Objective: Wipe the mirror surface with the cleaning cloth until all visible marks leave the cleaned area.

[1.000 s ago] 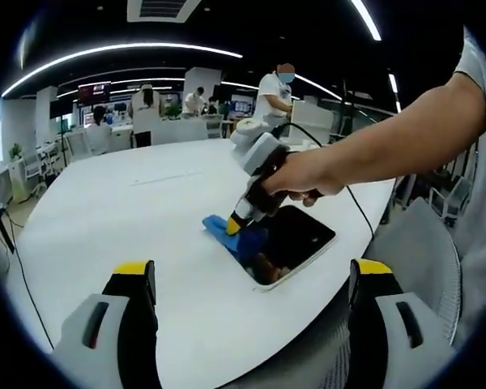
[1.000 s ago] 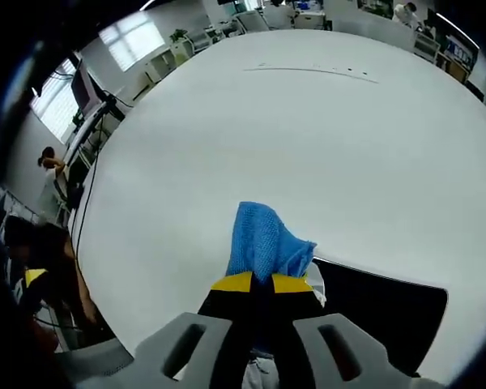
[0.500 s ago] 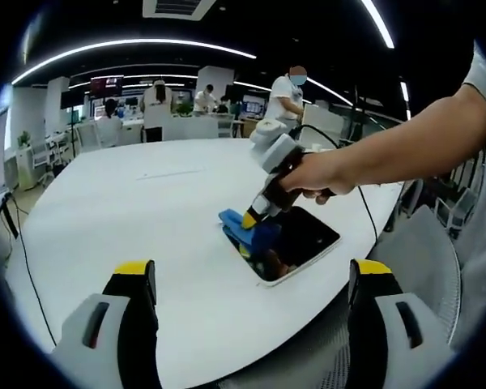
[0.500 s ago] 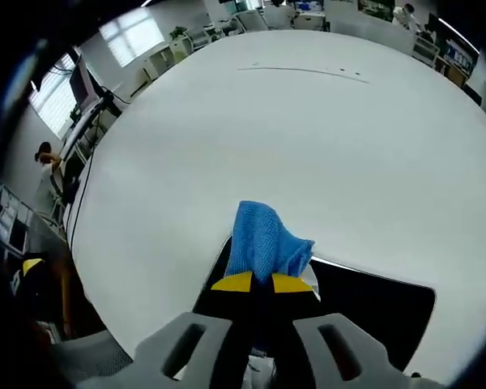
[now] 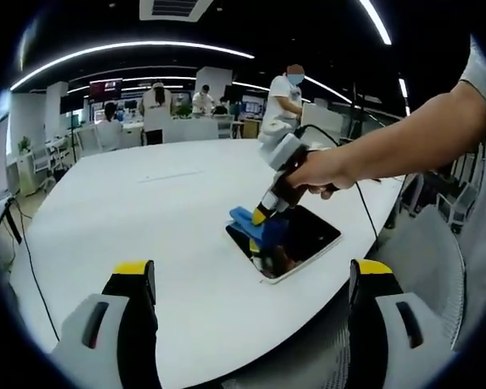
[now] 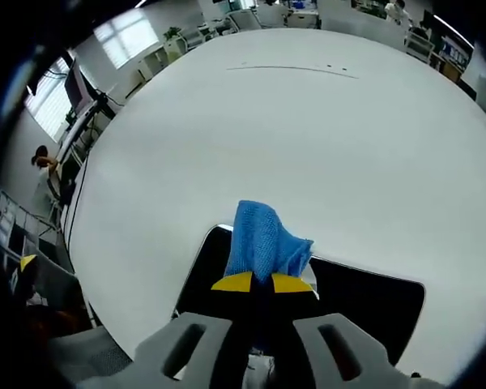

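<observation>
Mirror (image 5: pixel 301 240) lies flat on the white table (image 5: pixel 130 219), near the table's edge closest to the person; dark glass, white frame. Right gripper (image 6: pixel 262 283) has jaws pressed together, pinching the blue cleaning cloth (image 6: pixel 263 241); cloth sits on the mirror's end, bunched, part of it hanging over the frame onto the table. In the left gripper view the same right gripper (image 5: pixel 259 217) angles down onto the mirror, held by a hand (image 5: pixel 320 172), cloth (image 5: pixel 257 229) under its tip. Left gripper (image 5: pixel 251 279) is well apart from the mirror, jaws spread wide, holding nothing. People stand at desks far beyond the mirror.
</observation>
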Action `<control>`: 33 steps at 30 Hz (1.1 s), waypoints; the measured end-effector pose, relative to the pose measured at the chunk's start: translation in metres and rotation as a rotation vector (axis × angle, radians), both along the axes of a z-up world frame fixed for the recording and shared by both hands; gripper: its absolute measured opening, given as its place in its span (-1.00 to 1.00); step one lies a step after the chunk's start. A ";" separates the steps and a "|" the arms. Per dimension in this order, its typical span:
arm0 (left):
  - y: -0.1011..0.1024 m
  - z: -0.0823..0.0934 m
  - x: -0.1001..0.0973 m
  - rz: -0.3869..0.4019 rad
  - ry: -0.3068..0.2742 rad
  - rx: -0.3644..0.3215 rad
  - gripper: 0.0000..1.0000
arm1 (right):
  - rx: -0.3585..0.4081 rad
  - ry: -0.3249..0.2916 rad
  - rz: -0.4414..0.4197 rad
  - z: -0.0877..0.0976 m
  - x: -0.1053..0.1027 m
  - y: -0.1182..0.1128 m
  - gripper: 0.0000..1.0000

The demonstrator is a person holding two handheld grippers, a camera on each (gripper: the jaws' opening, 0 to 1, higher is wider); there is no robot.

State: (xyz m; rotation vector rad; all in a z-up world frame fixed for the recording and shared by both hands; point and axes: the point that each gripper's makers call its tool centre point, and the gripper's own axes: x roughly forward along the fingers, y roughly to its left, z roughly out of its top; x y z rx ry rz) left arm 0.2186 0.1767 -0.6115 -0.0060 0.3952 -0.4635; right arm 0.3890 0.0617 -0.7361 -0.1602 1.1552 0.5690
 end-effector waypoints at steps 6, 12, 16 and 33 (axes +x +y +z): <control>0.001 0.003 0.002 0.010 -0.007 -0.014 0.98 | -0.018 -0.001 0.005 -0.001 0.003 -0.007 -0.99; -0.002 0.004 0.002 -0.002 -0.004 -0.017 0.98 | -0.032 -0.002 0.003 -0.003 0.006 -0.014 -0.99; 0.001 0.001 0.003 0.009 0.009 -0.009 0.98 | -0.033 0.000 -0.002 -0.002 0.006 -0.016 -0.99; -0.006 -0.002 0.005 -0.022 0.010 -0.006 0.98 | -0.035 0.043 -0.065 0.000 0.002 -0.026 -0.99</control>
